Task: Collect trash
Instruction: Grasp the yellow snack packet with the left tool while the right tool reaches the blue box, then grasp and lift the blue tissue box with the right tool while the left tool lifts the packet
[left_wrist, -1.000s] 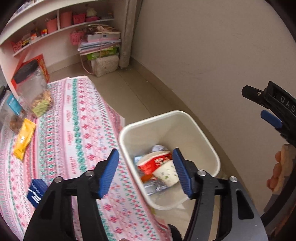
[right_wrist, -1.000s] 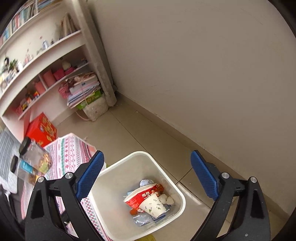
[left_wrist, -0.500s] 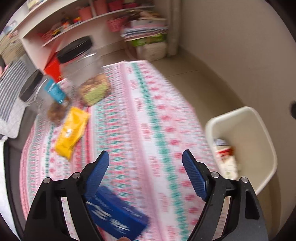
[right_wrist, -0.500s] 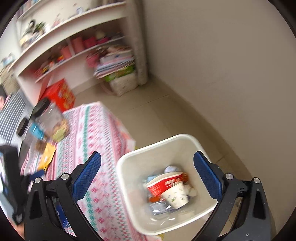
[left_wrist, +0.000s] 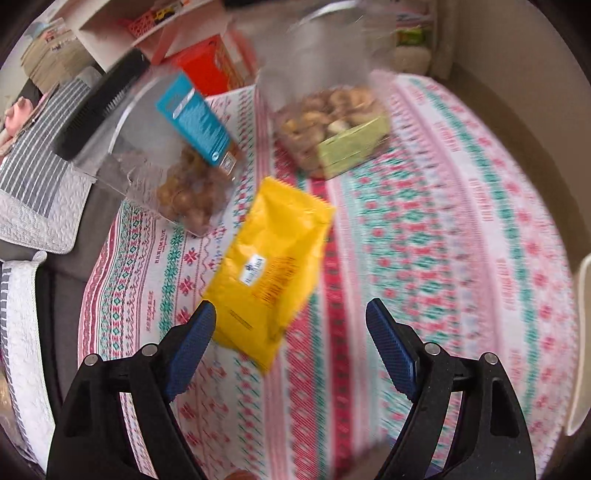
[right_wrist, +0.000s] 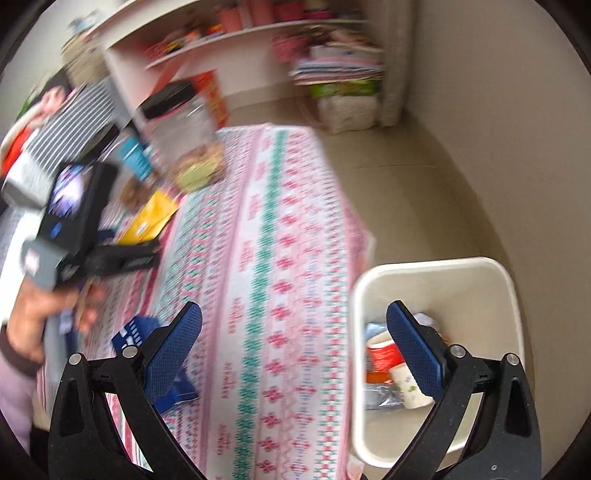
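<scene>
2 jars (left_wrist: 325, 122) crowd the tablecloth's (left_wrist: 424, 229) far end; middle bare

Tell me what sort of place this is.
Most likely a lived-in room in a home: a low table under a patterned tablecloth with snack jars, wall shelves crowded with small things, and a white waste bin on the tiled floor.

Black tool (left_wrist: 288, 339), blue ribbed pads (left_wrist: 192, 347)
</scene>
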